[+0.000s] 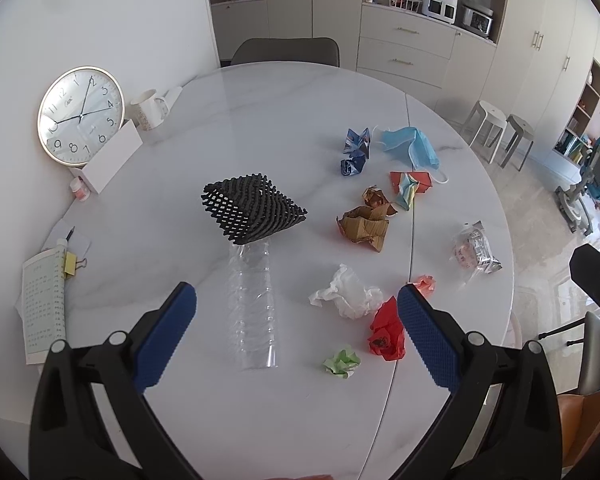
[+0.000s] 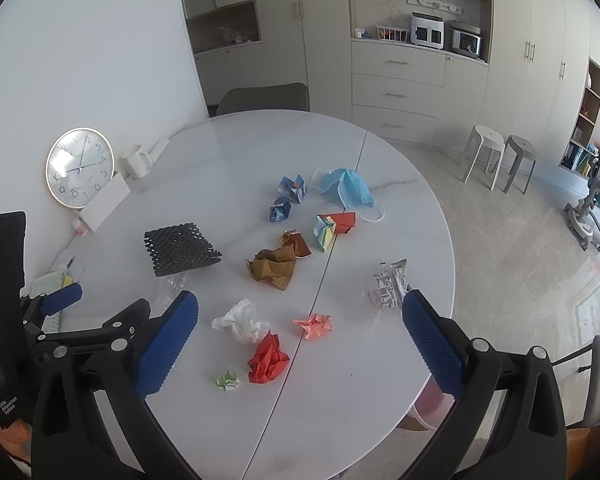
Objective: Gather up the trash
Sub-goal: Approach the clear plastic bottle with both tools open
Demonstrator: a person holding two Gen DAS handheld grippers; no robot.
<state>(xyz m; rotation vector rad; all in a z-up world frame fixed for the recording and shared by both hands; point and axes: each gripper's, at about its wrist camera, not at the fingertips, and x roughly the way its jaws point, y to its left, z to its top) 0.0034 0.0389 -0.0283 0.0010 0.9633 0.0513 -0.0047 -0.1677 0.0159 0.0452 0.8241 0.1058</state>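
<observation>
Trash lies scattered on a round white table. A clear plastic bottle lies in front of my left gripper, partly under a black foam net. White tissue, red paper, a green scrap, brown paper, a blue mask and a clear wrapper lie around. My right gripper hovers open above the table's near side. Both grippers hold nothing.
A wall clock, a mug, a white box and a notebook sit at the table's left. A chair stands behind the table, two stools on the floor at right. A pink bin rim shows below the table's edge.
</observation>
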